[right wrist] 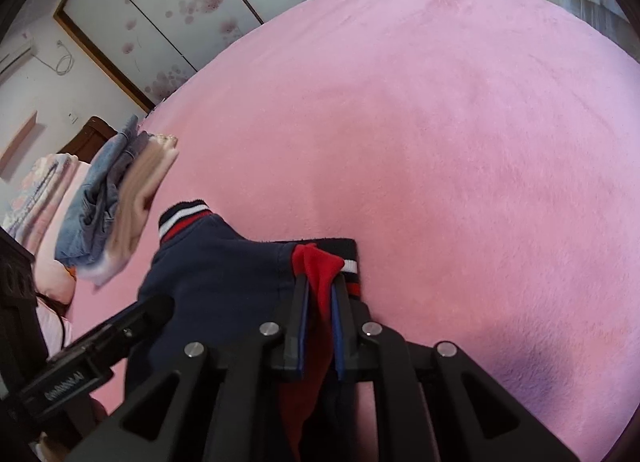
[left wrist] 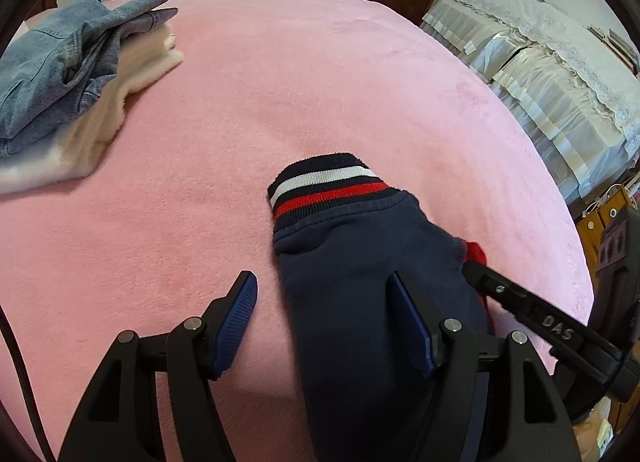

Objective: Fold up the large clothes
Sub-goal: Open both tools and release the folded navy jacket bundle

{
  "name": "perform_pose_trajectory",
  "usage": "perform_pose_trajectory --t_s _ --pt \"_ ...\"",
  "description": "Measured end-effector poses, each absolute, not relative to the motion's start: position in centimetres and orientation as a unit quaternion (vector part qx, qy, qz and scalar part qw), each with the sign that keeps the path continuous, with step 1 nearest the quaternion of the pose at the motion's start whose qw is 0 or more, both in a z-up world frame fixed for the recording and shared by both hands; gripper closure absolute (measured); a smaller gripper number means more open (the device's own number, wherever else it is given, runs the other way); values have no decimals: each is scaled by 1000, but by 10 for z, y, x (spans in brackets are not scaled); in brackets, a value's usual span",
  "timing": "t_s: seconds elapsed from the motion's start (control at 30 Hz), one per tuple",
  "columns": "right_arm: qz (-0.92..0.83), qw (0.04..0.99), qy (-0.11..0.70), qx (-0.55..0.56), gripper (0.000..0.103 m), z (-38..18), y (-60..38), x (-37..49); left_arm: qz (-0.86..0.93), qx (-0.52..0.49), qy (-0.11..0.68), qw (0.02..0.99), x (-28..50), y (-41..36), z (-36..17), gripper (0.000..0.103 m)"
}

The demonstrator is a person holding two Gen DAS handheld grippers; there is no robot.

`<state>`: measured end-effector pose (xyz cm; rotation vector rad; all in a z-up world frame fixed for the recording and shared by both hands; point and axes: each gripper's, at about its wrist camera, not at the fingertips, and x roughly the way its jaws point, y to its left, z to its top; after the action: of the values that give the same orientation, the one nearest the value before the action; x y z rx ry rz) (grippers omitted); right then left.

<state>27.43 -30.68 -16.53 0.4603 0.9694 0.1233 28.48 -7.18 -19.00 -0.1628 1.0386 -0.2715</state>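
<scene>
R gripper (right wrist: 319,294) has its fingers pinching the red lining (right wrist: 316,262) of a navy garment (right wrist: 216,274), right by a striped rib band (right wrist: 352,258). Pinch sits at an edge/corner, prob so the cloth can be carried over w/o slipping. Garment hangs off that grip & drapes onto the pink bed cover (right wrist: 460,122), bunched not flat.

L gripper (left wrist: 324,302) fingers are spread wide. The navy sleeve w/ striped cuff (left wrist: 324,186) runs btwn them, lying against the inner face of one finger (left wrist: 404,302); other finger (left wrist: 240,302) stands apart over bare bed cover. So no clamp there; looks poised to take or steady the sleeve while R holds the body. R gripper's black finger shows just beside it in the left wrist view, so both tools work close together on the same piece.

Denim item (left wrist: 60,62) on a cream fold (left wrist: 132,70) sits well apart at the far left of the bed, likely the done/waiting pile.

Judgement: early in the fold; garment needs laying out flat first.
</scene>
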Motion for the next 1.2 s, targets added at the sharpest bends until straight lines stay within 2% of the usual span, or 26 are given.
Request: perform_pose_trajectory --t_s 0.17,0.67,0.8,1.07,1.13,1.2 --pt "52 872 444 197 76 -138 -301 260 -120 -77 503 853 280 -64 -179 35" --pt "48 906 394 146 75 -62 -284 198 -120 -54 485 865 224 -67 -116 35" --pt "43 915 377 135 58 -45 -281 179 -116 -59 469 873 204 -61 -95 34" --pt "52 932 344 97 55 -11 -271 145 -108 -59 445 887 166 -52 -62 30" --pt "52 938 334 82 48 -3 -267 137 -113 -58 442 888 159 -52 -55 30" --pt "52 942 324 66 38 2 -262 130 -108 -53 437 891 152 -51 -50 30"
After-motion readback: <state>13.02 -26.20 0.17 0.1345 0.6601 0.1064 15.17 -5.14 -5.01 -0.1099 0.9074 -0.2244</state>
